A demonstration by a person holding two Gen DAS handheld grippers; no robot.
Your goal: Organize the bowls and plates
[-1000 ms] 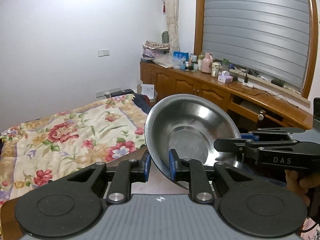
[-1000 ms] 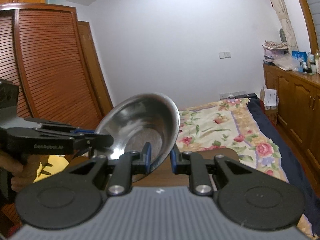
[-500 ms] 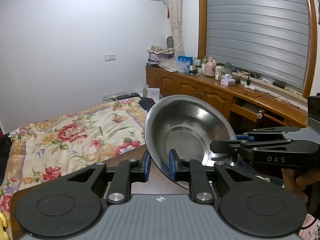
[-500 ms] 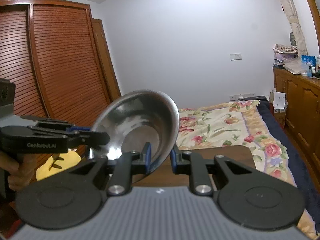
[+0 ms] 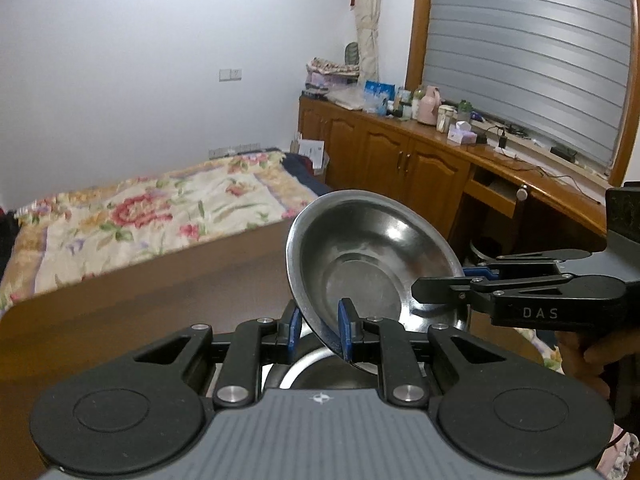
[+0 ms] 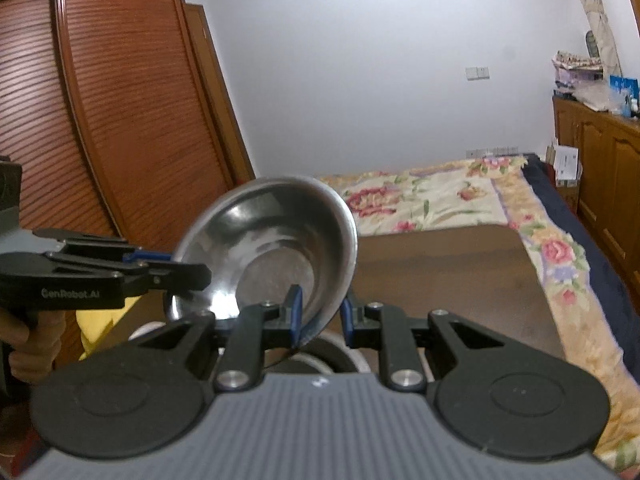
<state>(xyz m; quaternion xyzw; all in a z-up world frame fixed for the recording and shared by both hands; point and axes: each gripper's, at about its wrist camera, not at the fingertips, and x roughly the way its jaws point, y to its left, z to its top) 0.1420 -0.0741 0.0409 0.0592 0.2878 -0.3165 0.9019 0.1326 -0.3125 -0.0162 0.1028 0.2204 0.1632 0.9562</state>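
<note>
Right now both tools are carrying one steel bowl (image 5: pixel 372 256) between them: the left tool (image 5: pixel 319 330) is clamped on the bowl's near rim, its blue pads pinching the metal, and the right tool (image 5: pixel 466 280) is gripping the opposite rim from the side. Held this way, the bowl is hanging tilted above the brown worktop (image 5: pixel 160 304), touching nothing else. Directly beneath it another round vessel (image 5: pixel 304 372) is showing, so the step in hand is probably stacking the bowl into or onto that one. If so, the next move is calling for levelling the bowl, centring it over the vessel below and lowering both sides evenly before either grip is loosened, since a lopsided release could let it slide off. From the right wrist, the right tool (image 6: pixel 319 316) is showing its own pads biting the rim, with the lower vessel's pale rim (image 6: pixel 352 356) peeking out underneath, a louvred wardrobe (image 6: pixel 120 120) behind and something yellow (image 6: pixel 96 328) at the left. Only the left wrist is taking in the cluttered sideboard (image 5: pixel 400 148) and shuttered window (image 5: pixel 528 52); both are catching the flowered bed (image 5: pixel 168 208).
</note>
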